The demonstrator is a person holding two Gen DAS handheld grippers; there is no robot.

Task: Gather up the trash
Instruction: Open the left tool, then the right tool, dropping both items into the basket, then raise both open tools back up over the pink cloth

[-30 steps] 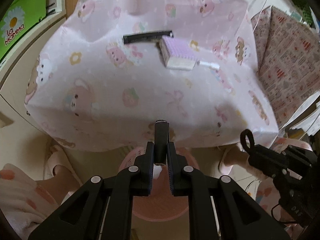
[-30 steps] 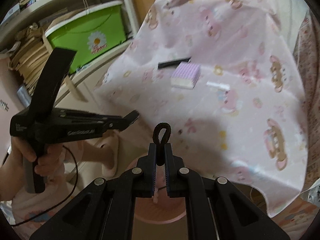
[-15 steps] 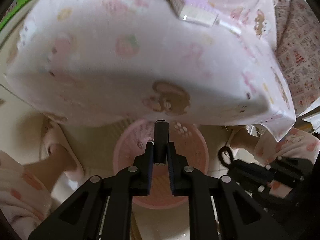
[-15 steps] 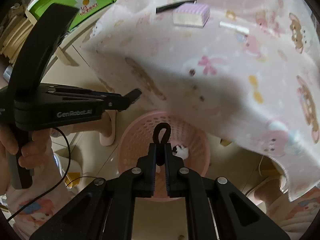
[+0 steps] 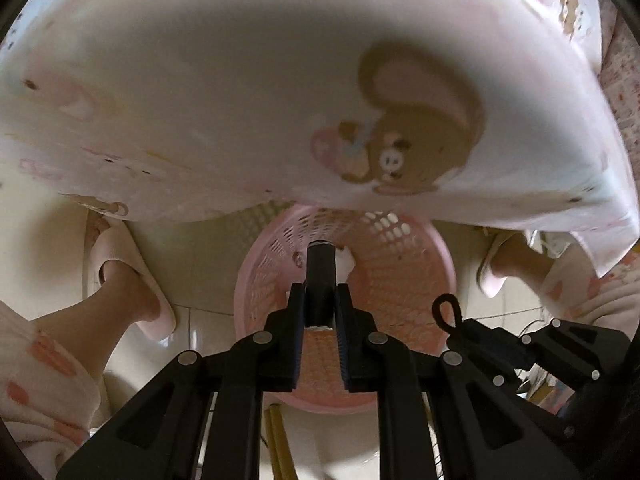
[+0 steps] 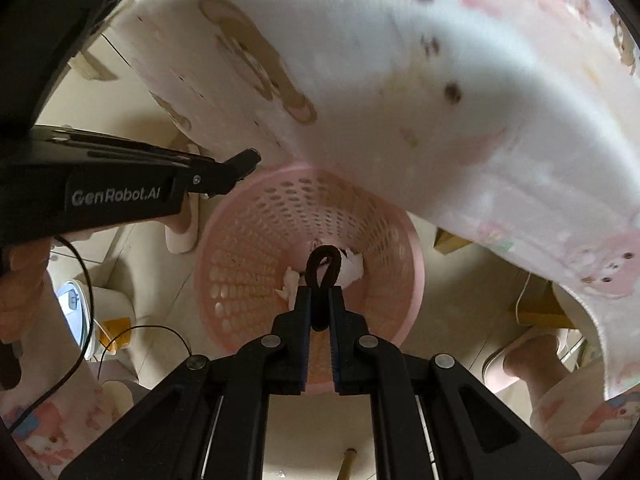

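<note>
Holding black cylindrical cap point(image 5: 320, 280) in clamped left tool point(image 5: 320, 300) | right tool point(image 6: 320, 304) pinching black hair loop point(image 6: 323, 276) | centre both above pink perforated plastic basket point(image 6: 412, 280), then release.

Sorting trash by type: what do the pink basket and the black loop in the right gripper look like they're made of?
Pink basket: looks like moulded matte plastic, going by its even rows of slots. Black loop: probably a soft elastic or fabric band, dull and pinched flat between the jaws.

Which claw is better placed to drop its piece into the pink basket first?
Probably the right claw: its black loop hangs over the pink basket middle, while the left claw's black cylinder looks equally close.
</note>
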